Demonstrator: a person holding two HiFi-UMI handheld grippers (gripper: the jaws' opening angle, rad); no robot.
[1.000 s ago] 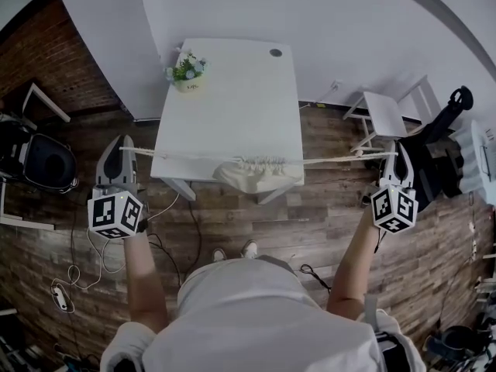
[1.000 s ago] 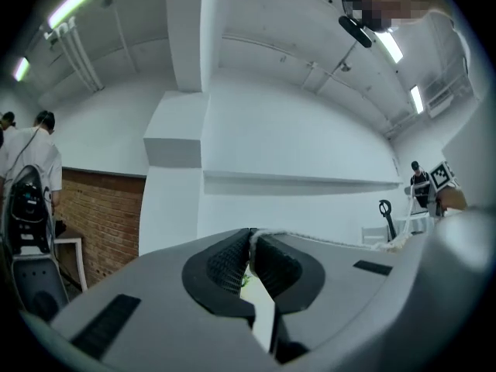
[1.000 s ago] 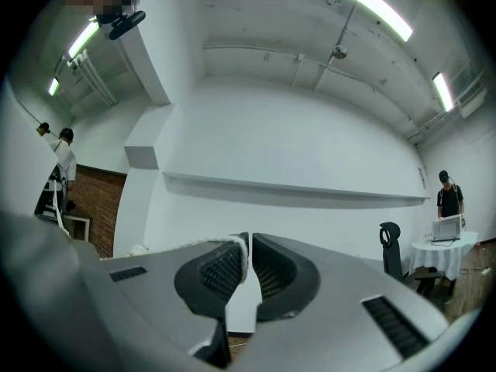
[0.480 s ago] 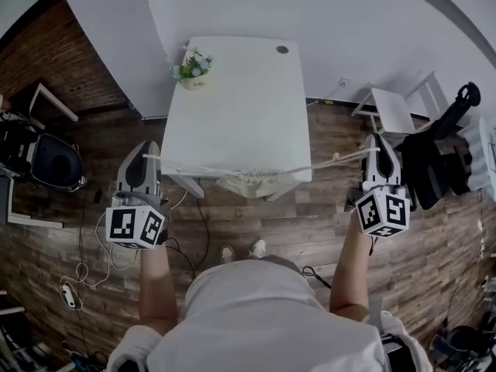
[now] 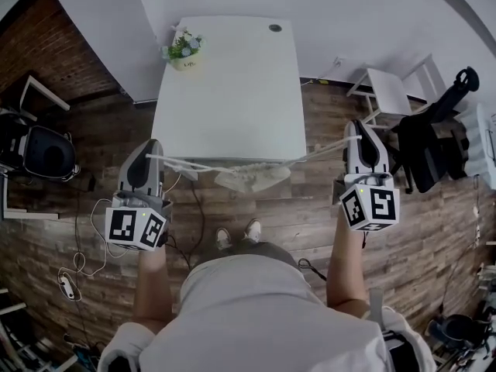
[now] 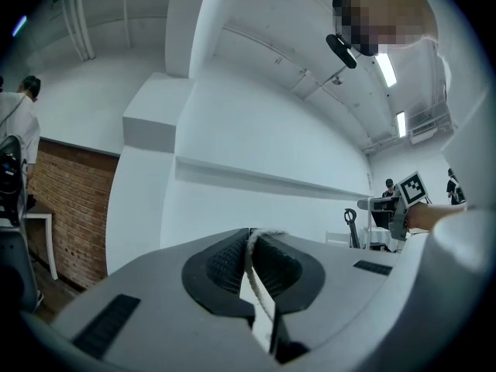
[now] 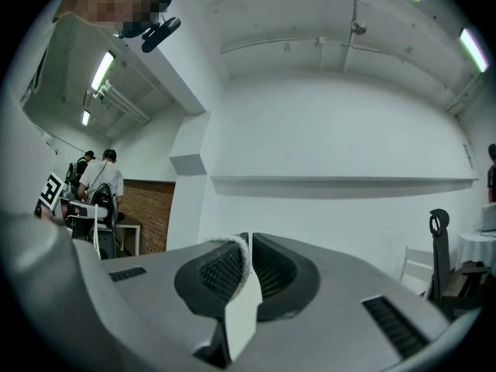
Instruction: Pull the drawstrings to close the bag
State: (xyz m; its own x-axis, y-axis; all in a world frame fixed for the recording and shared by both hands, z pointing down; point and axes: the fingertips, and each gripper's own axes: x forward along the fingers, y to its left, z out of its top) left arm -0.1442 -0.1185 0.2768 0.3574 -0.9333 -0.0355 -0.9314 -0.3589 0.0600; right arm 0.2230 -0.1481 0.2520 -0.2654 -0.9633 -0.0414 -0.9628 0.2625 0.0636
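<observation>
We see the cream cloth bag [image 5: 252, 178] hanging crumpled off the near edge of the smooth white table [image 5: 232, 91], its mouth gathered into pleats; we cannot tell what it holds. A small pot [image 5: 184, 62] at the table's far left corner holds flowers. Our left gripper [image 5: 149, 152] is clamped on the left drawstring [image 5: 182, 163], a pale twisted cord pinched between ribbed black pads [image 6: 225, 262]. Our right gripper [image 5: 356, 130] is likewise closed on the right drawstring [image 5: 318, 149].

floor [image 5: 434, 239]: wood planks | wall [image 5: 364, 6]: white | brick wall [image 5: 43, 49]: left | table [image 5: 232, 91]: white | strip light [image 7: 101, 70]: on
</observation>
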